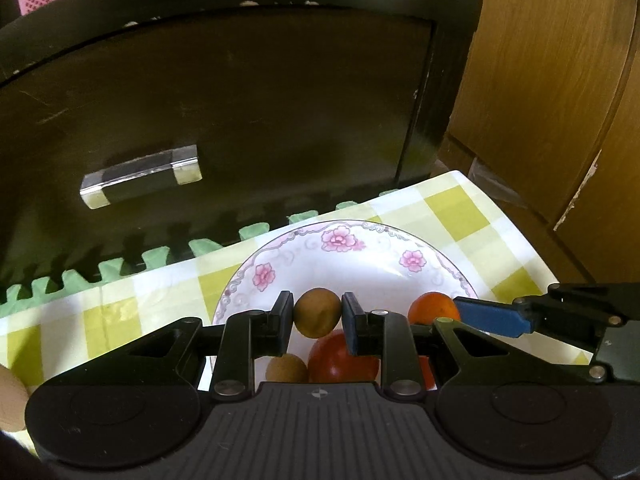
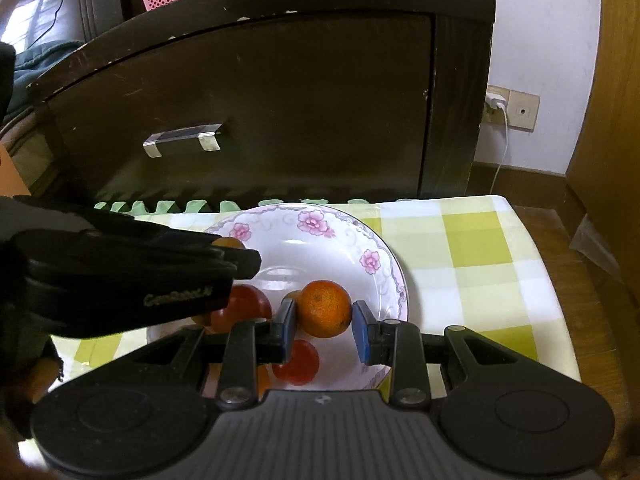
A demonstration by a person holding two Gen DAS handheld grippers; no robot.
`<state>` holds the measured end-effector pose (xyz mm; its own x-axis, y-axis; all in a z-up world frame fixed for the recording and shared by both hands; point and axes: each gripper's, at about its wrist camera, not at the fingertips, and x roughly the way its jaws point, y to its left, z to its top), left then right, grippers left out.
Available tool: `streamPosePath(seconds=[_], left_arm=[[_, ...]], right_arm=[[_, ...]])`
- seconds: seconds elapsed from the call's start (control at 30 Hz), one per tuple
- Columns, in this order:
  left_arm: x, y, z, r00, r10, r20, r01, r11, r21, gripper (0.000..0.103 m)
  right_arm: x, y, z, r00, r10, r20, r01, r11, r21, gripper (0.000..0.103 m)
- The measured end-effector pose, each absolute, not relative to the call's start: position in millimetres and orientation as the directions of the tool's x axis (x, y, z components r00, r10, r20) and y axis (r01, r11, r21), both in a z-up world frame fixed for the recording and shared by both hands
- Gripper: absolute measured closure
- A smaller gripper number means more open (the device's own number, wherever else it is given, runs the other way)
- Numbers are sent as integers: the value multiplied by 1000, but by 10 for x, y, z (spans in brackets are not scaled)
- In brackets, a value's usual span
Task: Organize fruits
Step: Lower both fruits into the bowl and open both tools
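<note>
My left tool [image 1: 318, 314] is clamped on a small brownish-green fruit [image 1: 318, 312], both pads touching its sides. Fruit is roundish, slightly taller than wide, long axis about upright; dull matte skin, no stem that I can see. It's held over the floral plate [image 1: 280, 256], above the rest of the pile.

Below it in the left wrist view: a second brownish fruit [image 1: 286, 368] lower left, a red tomato-like fruit [image 1: 340, 356] right under the tool, and an orange one [image 1: 434, 308] to the right with my right tool's blue pad [image 1: 492, 318] beside it.

Plate is white with a pink flower rim and sits on the yellow-green checked cloth [image 1: 452, 216] on the surface. Behind it stands a dark cabinet [image 1: 240, 100] with a metal handle [image 1: 140, 176].

My right tool [image 2: 324, 322] is around an orange mandarin [image 2: 325, 308]. The left pad touches it, the right pad is right at its edge; I can't tell whether it's fully clamped. Mandarin is near round, no clear long axis, pitted bright orange peel, small dark dot facing up and slightly left. It's inside the plate [image 2: 384, 248], right of center.

Red fruit [image 2: 240, 308] sits to its left, another red-orange one [image 2: 298, 362] below it. My left tool's black body crosses the left side of this view.
</note>
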<state>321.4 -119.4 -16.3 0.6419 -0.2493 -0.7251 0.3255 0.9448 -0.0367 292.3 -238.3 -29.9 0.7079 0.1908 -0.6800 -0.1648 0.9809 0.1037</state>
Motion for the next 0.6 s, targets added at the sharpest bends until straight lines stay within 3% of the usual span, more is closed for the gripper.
streamPosePath(seconds=[0.6], left_arm=[[3180,-1139,-142,643,-243,-726,308,950,-45,63]], right_arm=[[2911,-2369,-260,720,190,-668,-161,981,105,71]])
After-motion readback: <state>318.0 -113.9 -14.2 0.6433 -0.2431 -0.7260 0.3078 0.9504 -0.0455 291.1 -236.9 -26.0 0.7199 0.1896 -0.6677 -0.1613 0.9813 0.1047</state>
